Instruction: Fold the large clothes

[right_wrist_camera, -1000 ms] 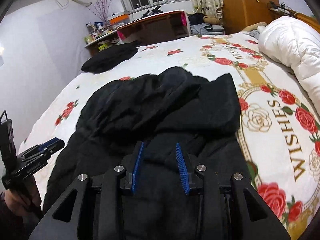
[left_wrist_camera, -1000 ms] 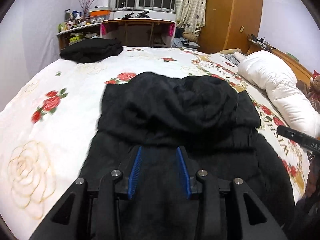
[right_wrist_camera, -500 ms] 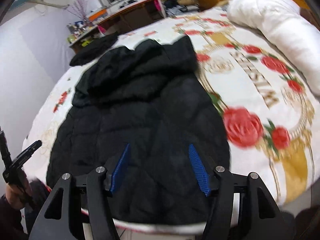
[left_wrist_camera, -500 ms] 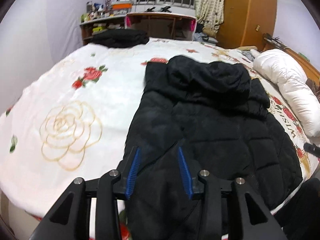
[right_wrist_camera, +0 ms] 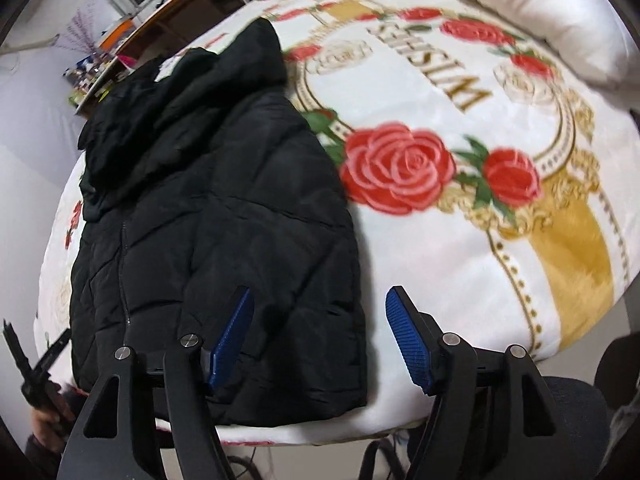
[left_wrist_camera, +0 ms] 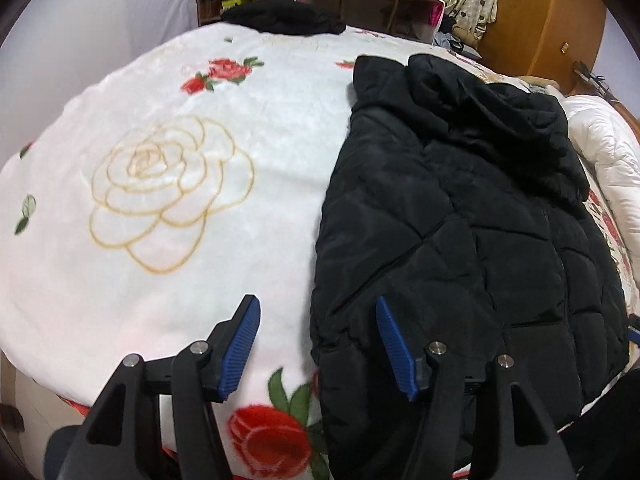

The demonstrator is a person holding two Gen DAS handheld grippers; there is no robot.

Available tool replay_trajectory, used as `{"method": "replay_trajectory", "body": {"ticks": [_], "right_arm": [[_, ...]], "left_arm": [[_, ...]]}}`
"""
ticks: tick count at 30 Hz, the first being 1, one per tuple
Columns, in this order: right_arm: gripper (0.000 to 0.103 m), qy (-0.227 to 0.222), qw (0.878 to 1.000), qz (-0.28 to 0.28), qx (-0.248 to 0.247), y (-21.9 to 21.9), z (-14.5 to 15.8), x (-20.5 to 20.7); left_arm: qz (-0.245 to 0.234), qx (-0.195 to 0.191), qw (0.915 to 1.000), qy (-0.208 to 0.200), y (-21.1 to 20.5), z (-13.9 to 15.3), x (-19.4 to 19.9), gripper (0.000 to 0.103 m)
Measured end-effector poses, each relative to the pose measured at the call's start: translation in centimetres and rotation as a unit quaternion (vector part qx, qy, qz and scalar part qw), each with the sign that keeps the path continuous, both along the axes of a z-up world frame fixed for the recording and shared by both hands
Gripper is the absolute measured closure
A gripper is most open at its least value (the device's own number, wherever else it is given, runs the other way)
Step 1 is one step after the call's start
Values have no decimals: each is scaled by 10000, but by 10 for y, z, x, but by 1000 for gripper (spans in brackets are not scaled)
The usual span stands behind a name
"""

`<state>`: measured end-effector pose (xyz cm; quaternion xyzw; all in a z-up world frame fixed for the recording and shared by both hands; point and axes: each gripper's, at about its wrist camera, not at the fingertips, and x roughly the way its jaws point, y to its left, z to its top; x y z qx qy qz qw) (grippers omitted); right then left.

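A black quilted hooded jacket [left_wrist_camera: 460, 232] lies flat on the bed, hood toward the far end, hem at the near edge; it also shows in the right wrist view [right_wrist_camera: 216, 232]. My left gripper [left_wrist_camera: 316, 344] is open and empty above the jacket's lower left edge, one finger over the blanket, one over the jacket. My right gripper [right_wrist_camera: 320, 340] is open and empty above the jacket's lower right corner. The left gripper also shows at the left edge of the right wrist view [right_wrist_camera: 36, 364].
The bed has a white blanket with red roses [right_wrist_camera: 460, 208]. A white duvet [right_wrist_camera: 532, 16] lies at the right. A second black garment [left_wrist_camera: 280, 18] lies at the far end. A desk [left_wrist_camera: 360, 0] and a wooden wardrobe [left_wrist_camera: 540, 20] stand behind.
Both grippers have pulled back toward the near bed edge and apart, to the jacket's two lower corners. Both sets of jaws have opened wider.
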<state>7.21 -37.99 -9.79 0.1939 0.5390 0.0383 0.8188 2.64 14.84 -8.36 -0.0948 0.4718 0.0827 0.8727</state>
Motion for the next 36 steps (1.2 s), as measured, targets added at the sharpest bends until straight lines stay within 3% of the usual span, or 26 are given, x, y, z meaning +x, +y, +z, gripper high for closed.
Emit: {"method": "replay_trajectory", "body": {"ticks": [4, 13, 16, 18, 21, 28, 36], "right_arm": [[34, 484, 9984, 99, 266, 1, -17, 2], [34, 797, 9956, 429, 257, 17, -27, -1], [56, 798, 9954, 454, 262, 17, -26, -1], [76, 707, 9959, 451, 347, 14, -21, -4], [85, 478, 9966, 520, 434, 13, -8, -9], [89, -104, 9947, 649, 788, 7, 31, -16], [90, -851, 9882, 517, 1166, -13, 79, -11]], "left_arm": [[-71, -135, 9998, 151, -4, -10, -7, 39], [-288, -300, 9985, 365, -26, -25, -14, 40], [-393, -164, 9984, 376, -36, -24, -15, 54], [-453, -60, 9983, 353, -41, -20, -16, 66], [-531, -84, 9982, 261, -41, -8, -18, 81], [-420, -489, 9973, -354, -29, 34, -28, 85], [-197, -1034, 9881, -1121, 0, 86, -22, 86]]}}
